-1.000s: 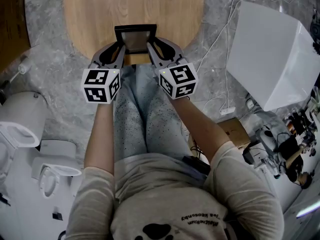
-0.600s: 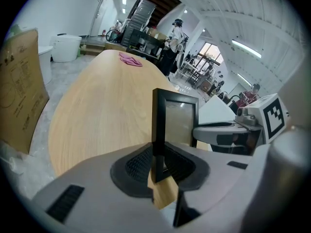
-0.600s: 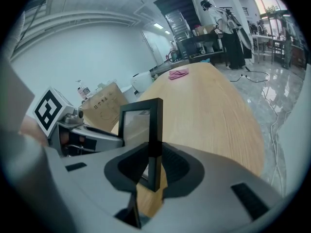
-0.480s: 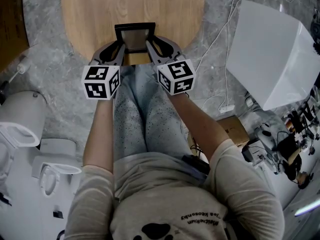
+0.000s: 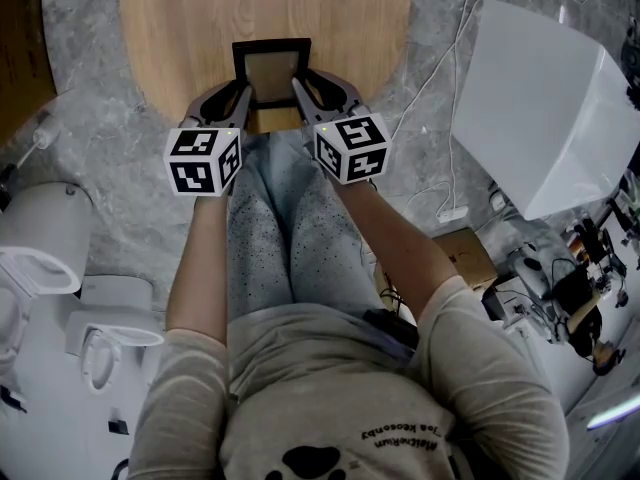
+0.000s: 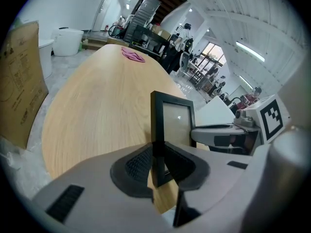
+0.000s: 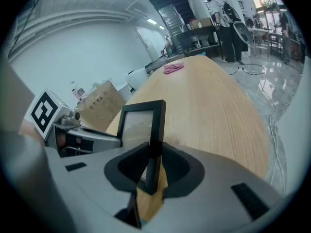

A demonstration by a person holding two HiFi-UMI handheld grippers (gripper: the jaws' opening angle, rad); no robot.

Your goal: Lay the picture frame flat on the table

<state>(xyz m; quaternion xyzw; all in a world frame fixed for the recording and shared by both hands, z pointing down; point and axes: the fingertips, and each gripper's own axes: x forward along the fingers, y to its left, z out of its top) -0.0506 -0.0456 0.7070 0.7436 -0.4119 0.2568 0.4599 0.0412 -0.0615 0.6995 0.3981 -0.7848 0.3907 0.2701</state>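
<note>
A: Where is the picture frame point(image 5: 271, 68), and what has hold of it?

B: It stands at the near edge of the table point(image 5: 190, 18), close to upright, with its glass point(image 7: 136, 123) leaning a little toward the person. The left gripper point(image 5: 238, 94) is clamped on its left bar and the right gripper point(image 5: 303, 90) on its right bar. Each gripper view shows the dark pads point(image 6: 138, 166) pressed against the thin black wood. Whether the bottom bar touches the table cannot be told.

A: What could go wrong from here?

B: Probably 3 things. The pads bite only a narrow edge, so if the 2 grippers tip at different rates the frame could twist and slide out of 1 grip. It also sits so near the table's rim that laying it back toward the person might leave part of it hanging off, and it could drop into the lap point(image 5: 285, 178). And letting it fall the last bit could knock the glass on the wood.

A: How are the arms placed?

B: Both forearms point(image 5: 198, 258) reach forward over the lap, nearly parallel and close together. The grippers angle forward and down, their marker cubes point(image 5: 203, 161) facing up, closing in on the frame from either side.
</note>
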